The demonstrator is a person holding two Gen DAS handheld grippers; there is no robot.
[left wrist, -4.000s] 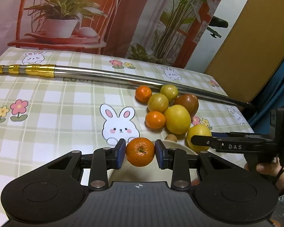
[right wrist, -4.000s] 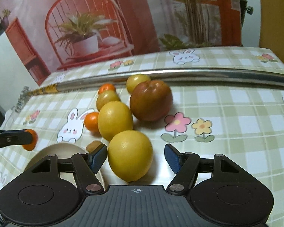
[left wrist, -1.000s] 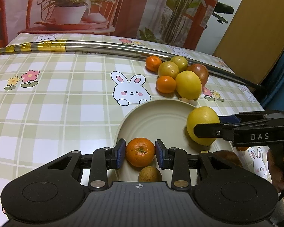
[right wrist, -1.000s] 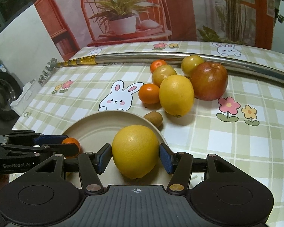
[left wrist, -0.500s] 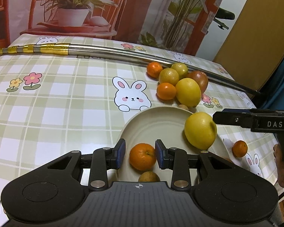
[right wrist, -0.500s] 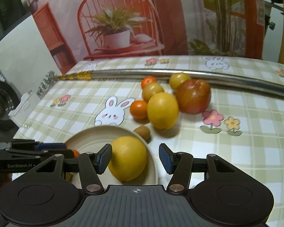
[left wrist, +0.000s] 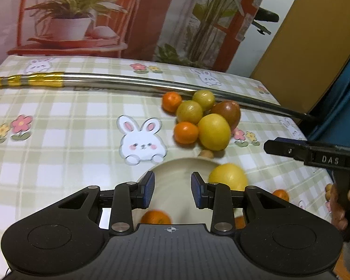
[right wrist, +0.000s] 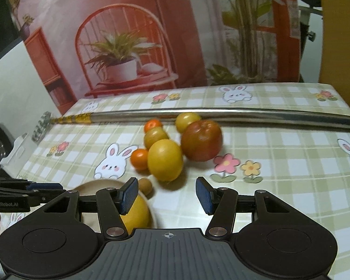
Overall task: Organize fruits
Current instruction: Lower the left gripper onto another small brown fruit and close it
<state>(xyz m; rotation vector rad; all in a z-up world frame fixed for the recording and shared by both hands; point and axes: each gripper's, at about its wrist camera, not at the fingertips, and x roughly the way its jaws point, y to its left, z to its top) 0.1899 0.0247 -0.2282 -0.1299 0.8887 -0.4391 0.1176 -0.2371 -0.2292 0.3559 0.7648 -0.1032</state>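
Item: large round yellow citrus fruit point(right wrist: 165, 159), on checked tablecloth point(right wrist: 280, 163) among loose fruits beyond cream plate point(left wrist: 175, 170). Judged firm, smooth, prone to rolling; grasp across widest middle. Left gripper point(left wrist: 172, 190) and right gripper point(right wrist: 166, 194): jaws parted, empty.

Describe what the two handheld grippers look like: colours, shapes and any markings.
Both are matte black plastic. The left gripper and right gripper each have two angled fingers tipped with textured blue pads, silver pivot screws, round side housings and a ribbed centre plate. Side on, one reads "DAS", the other "GenRobot.AI".
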